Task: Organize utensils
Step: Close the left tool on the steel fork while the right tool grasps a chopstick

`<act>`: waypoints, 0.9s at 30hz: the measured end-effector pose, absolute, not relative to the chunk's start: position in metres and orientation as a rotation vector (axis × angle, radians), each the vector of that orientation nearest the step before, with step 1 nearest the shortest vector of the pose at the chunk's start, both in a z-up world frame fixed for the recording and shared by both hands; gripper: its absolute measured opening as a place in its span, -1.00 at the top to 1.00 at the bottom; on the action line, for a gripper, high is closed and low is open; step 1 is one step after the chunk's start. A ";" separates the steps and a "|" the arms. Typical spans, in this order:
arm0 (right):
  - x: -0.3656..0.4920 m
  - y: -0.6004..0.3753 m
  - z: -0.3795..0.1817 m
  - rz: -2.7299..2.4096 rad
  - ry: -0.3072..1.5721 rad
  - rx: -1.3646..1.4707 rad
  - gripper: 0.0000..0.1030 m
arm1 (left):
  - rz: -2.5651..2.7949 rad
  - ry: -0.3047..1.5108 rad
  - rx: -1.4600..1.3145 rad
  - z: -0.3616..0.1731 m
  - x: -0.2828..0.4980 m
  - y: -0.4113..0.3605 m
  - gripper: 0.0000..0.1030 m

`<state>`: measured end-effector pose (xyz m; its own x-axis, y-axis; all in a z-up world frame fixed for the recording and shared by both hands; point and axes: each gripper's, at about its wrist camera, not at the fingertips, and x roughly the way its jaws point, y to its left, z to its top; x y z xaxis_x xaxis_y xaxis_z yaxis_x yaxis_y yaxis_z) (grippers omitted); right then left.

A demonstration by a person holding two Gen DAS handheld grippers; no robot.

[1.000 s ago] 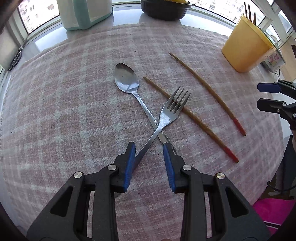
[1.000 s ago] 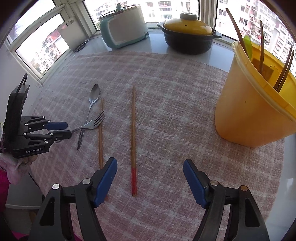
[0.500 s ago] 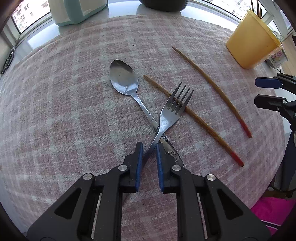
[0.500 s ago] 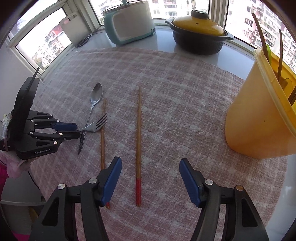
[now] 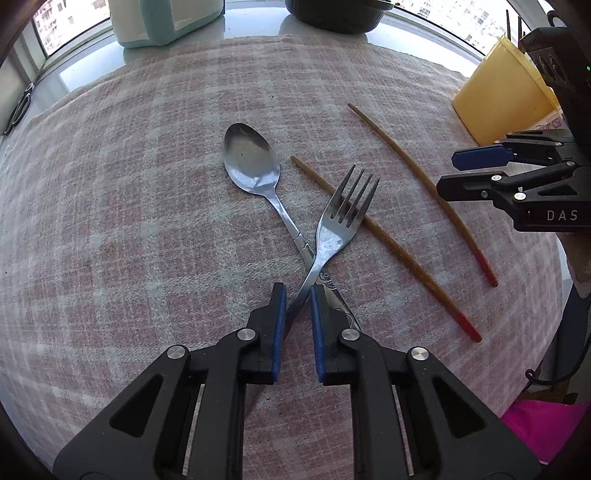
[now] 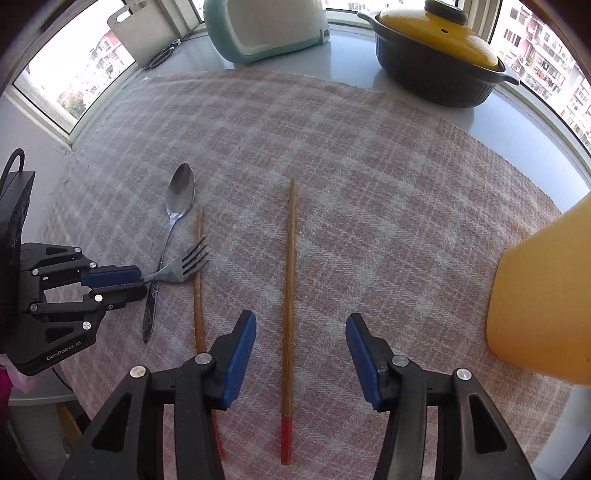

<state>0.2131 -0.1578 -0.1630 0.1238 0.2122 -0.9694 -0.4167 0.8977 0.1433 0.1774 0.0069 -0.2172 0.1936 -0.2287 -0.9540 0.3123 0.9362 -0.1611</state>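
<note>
A steel fork (image 5: 347, 206) lies crossed over a steel spoon (image 5: 251, 162) on the pink checked cloth (image 5: 129, 221). My left gripper (image 5: 297, 295) is shut on the fork's handle just below the crossing; the right wrist view shows the same grip, left gripper (image 6: 142, 282) on the fork (image 6: 184, 266), beside the spoon (image 6: 180, 192). Two red-tipped wooden chopsticks lie to the right, the nearer chopstick (image 5: 388, 247) partly under the fork's tines. My right gripper (image 6: 301, 325) straddles the other chopstick (image 6: 288, 295); its jaws are closing and the pads stand clear of it.
A yellow tub (image 6: 543, 306) holding several upright utensils stands at the cloth's right edge. A dark pot with a yellow lid (image 6: 436, 62) and a teal and white appliance (image 6: 266, 29) sit on the sill behind. The second chopstick (image 6: 198, 280) runs past my right gripper's left finger.
My left gripper has shut on the fork's handle. My right gripper has moved left and lower over the right-hand chopstick, and its jaws have narrowed.
</note>
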 end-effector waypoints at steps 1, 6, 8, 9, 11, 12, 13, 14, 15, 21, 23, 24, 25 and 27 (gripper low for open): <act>0.216 -0.155 -0.166 0.459 1.381 -0.190 0.03 | -0.380 1.321 0.068 -0.216 0.176 0.008 0.79; 0.224 -0.146 -0.174 0.446 1.403 -0.220 0.14 | -0.379 1.311 0.045 -0.214 0.171 0.012 0.84; 0.227 -0.142 -0.175 0.448 1.406 -0.236 0.14 | -0.379 1.309 0.032 -0.214 0.169 0.013 0.86; 0.228 -0.139 -0.177 0.448 1.412 -0.244 0.17 | -0.376 1.307 0.026 -0.214 0.168 0.013 0.86; 0.231 -0.132 -0.181 0.444 1.424 -0.263 0.24 | -0.370 1.304 0.006 -0.214 0.167 0.014 0.87; 0.232 -0.130 -0.183 0.440 1.430 -0.273 0.25 | -0.367 1.302 -0.004 -0.214 0.167 0.015 0.87; 0.232 -0.128 -0.183 0.434 1.419 -0.289 0.28 | -0.363 1.300 -0.015 -0.213 0.166 0.015 0.87; 0.232 -0.125 -0.184 0.430 1.420 -0.303 0.37 | -0.359 1.298 -0.025 -0.213 0.165 0.016 0.88; 0.233 -0.122 -0.184 0.427 1.418 -0.312 0.50 | -0.356 1.294 -0.038 -0.212 0.164 0.018 0.89; 0.233 -0.124 -0.182 0.420 1.413 -0.281 0.91 | -0.336 1.278 -0.141 -0.210 0.153 0.029 0.92; 0.231 -0.129 -0.182 0.419 1.409 -0.266 0.92 | -0.323 1.270 -0.168 -0.209 0.148 0.033 0.92; 0.229 -0.132 -0.182 0.421 1.408 -0.256 0.92 | -0.318 1.265 -0.175 -0.208 0.147 0.034 0.92; 0.227 -0.134 -0.181 0.422 1.406 -0.246 0.92 | -0.312 1.260 -0.180 -0.207 0.144 0.036 0.92; 0.223 -0.145 -0.178 0.426 1.393 -0.227 0.93 | -0.306 1.253 -0.200 -0.204 0.140 0.040 0.93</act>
